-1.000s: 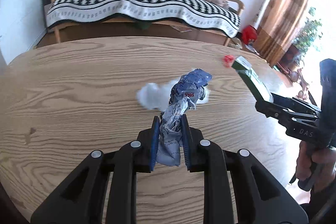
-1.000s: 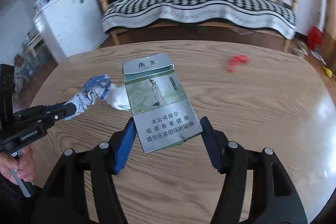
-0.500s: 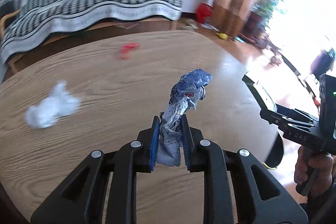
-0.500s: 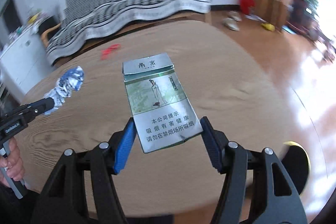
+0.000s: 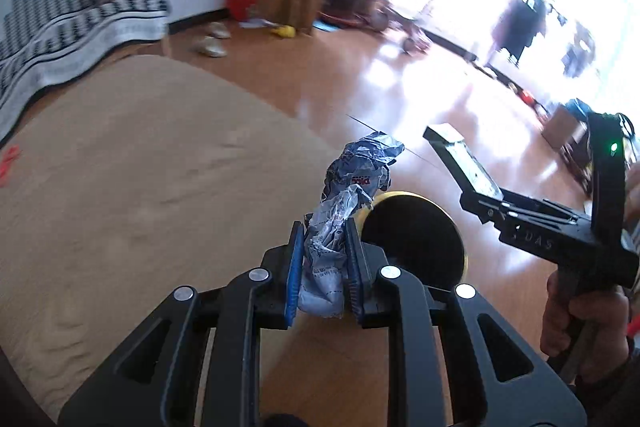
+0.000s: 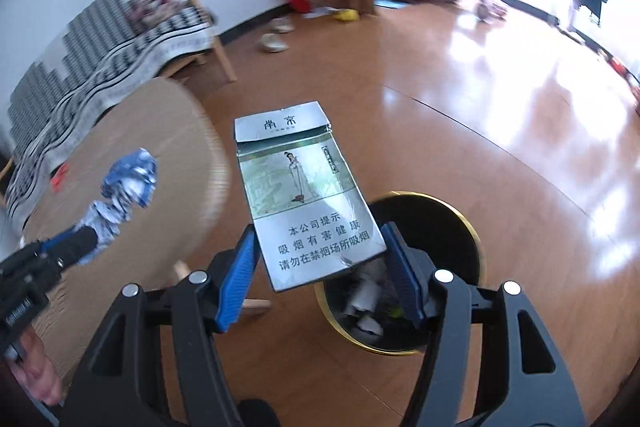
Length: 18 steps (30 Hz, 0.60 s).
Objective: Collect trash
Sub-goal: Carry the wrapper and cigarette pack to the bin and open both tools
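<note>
We are noting a crumpled blue-and-white wrapper (image 5: 344, 211), twisted into a rough stalk with a flared top showing a small red mark; it is standing upright, pinched at its lower part between blue pads. We are seeing a flattened silver-green cigarette pack (image 6: 308, 203), creased, its flip lid opened at the far end, a robed figure printed in the middle and dark Chinese characters across the near half; it is tilting away, clamped by its side edges. Below it, a round black bin (image 6: 468, 239) with a gold rim is standing on the wooden floor, already holding white paper scraps.
</note>
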Available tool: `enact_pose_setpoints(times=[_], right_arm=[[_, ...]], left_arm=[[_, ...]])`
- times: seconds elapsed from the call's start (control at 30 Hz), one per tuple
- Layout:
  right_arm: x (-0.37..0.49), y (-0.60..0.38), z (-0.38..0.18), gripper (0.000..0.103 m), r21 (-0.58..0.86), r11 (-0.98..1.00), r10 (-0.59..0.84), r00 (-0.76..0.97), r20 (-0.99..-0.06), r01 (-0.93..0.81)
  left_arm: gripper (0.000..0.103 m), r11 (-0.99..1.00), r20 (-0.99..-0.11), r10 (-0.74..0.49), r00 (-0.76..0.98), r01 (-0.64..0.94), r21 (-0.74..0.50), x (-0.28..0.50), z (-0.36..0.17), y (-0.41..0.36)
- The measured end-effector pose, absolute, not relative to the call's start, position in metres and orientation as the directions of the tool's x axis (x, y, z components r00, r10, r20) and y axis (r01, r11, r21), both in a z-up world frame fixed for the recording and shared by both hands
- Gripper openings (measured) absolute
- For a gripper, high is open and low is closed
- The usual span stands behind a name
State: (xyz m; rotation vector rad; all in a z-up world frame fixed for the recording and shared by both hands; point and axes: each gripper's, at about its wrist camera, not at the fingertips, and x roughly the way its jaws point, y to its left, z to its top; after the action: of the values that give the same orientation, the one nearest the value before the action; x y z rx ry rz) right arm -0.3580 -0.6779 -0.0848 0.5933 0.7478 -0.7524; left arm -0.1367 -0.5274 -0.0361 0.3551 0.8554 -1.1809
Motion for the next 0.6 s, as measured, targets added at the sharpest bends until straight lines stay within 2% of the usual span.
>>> enact_pose_setpoints(times=[0.37,0.6], right_arm=[[-0.453,-0.722,-0.136,0.061,0.274,0.357,-0.374,0.405,-0.834,0.893],[-0.441,-0.73,-0.146,0.061,0.282,0.318,-0.368,0.392,-0.843,0.905]], left_arm=[[0.02,0.236,-0.799,-0.602,-0.013,0.952,-0.193,-0.196,-0.092,-0.617],[0.02,0.211,-0.813,-0.579,-0.056,0.953,-0.215,-0.195,-0.108,-0.647]])
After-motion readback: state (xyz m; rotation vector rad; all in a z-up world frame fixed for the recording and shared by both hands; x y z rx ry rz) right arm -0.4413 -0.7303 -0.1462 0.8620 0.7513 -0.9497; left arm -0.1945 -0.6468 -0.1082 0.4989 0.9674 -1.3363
